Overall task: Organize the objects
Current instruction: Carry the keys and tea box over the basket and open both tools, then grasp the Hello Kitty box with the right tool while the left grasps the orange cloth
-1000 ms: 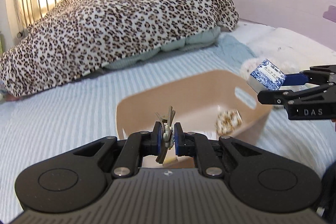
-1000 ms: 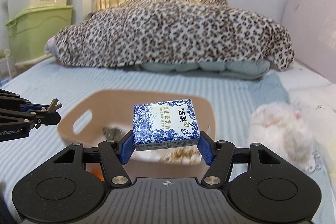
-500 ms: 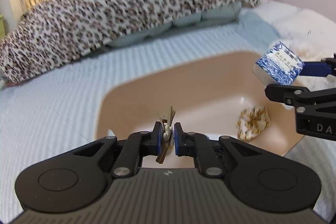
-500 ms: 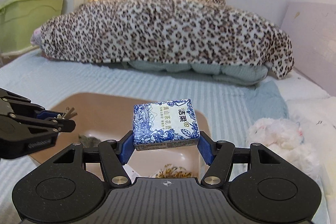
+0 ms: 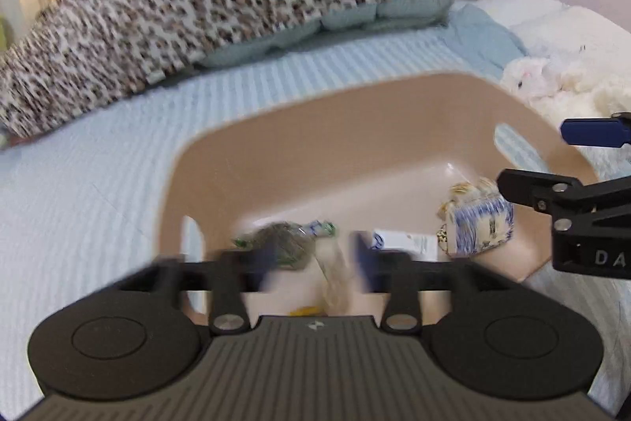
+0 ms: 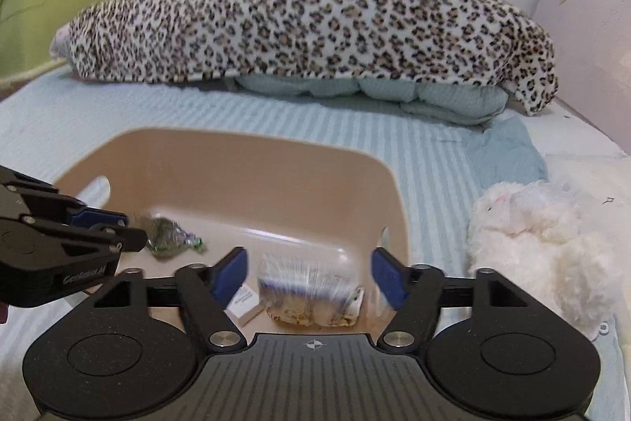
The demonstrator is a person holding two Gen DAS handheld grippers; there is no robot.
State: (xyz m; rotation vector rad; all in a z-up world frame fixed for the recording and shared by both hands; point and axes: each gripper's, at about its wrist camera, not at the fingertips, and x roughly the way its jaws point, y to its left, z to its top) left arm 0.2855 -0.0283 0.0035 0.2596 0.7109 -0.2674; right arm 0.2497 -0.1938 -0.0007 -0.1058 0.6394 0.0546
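A tan plastic basket (image 5: 355, 113) (image 6: 252, 160) sits on the striped bed. My left gripper (image 5: 311, 263) is open over its near left side; a blurred pale item (image 5: 335, 283), likely the keys, drops between the fingers. My right gripper (image 6: 309, 273) is open over the basket's right side. The blue-and-white tissue pack (image 6: 307, 273) (image 5: 483, 227) is blurred, falling free into the basket. Inside lie a green wrapper (image 6: 169, 237) (image 5: 284, 247), a small white box (image 6: 244, 304) (image 5: 406, 243) and a patterned scrunchie (image 6: 311, 316).
A leopard-print blanket (image 6: 307, 14) lies over pale green pillows (image 6: 374, 93) behind the basket. A white plush toy (image 6: 544, 247) lies to the basket's right. Green storage bins (image 6: 47, 10) stand at the far left. A lilac headboard (image 6: 591, 46) is at right.
Both grippers opened over the basket. The left let go of the keys and the right let go of the tissue pack, which now falls into the basket.
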